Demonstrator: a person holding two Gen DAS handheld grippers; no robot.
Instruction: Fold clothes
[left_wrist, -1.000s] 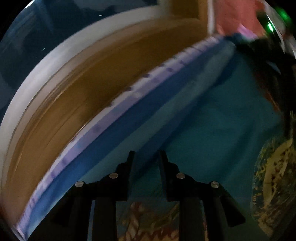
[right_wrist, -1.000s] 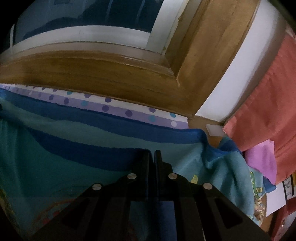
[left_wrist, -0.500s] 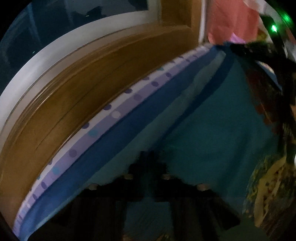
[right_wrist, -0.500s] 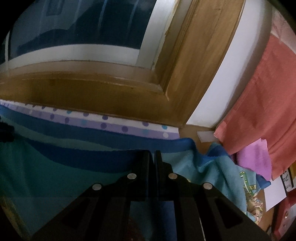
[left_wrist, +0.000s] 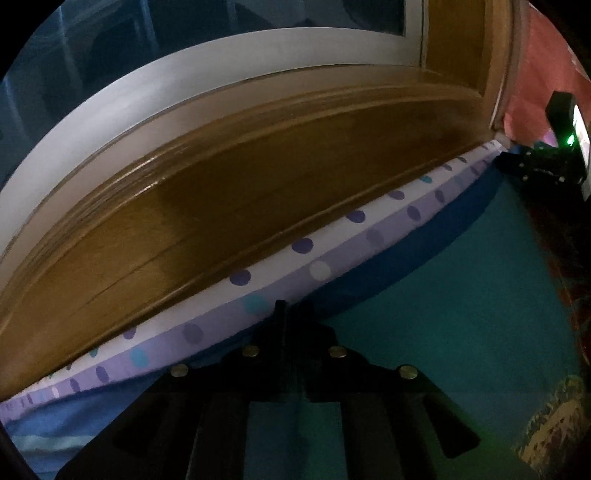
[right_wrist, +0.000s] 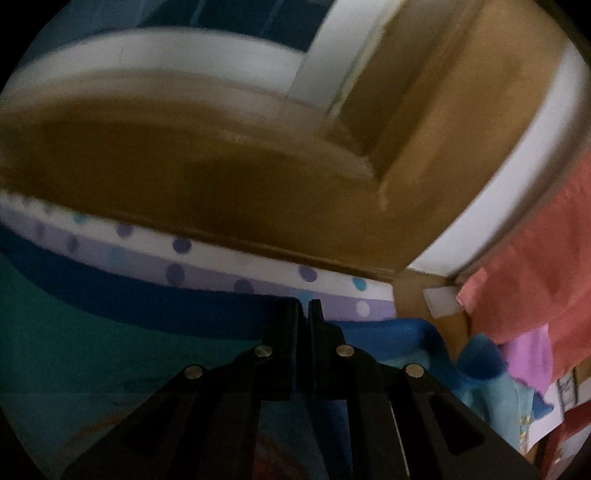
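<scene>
Since a second ago both my hands have carried the teal garment (left_wrist: 461, 302) toward the wooden headboard (left_wrist: 258, 192). It lies spread on the dotted bedsheet (left_wrist: 373, 236), this fold underway, more left. My left gripper (left_wrist: 291, 314) is opening slightly, cloth between; my right gripper (right_wrist: 303, 317) pinches the blue hem.

Both grippers are matte black. The left gripper (left_wrist: 291, 314) has two flat fingers on angular linkage arms, fastened by four round silver screws in a shallow arc. The right gripper (right_wrist: 303, 314) looks the same; seen from the left wrist, a green light glows on its body.
</scene>
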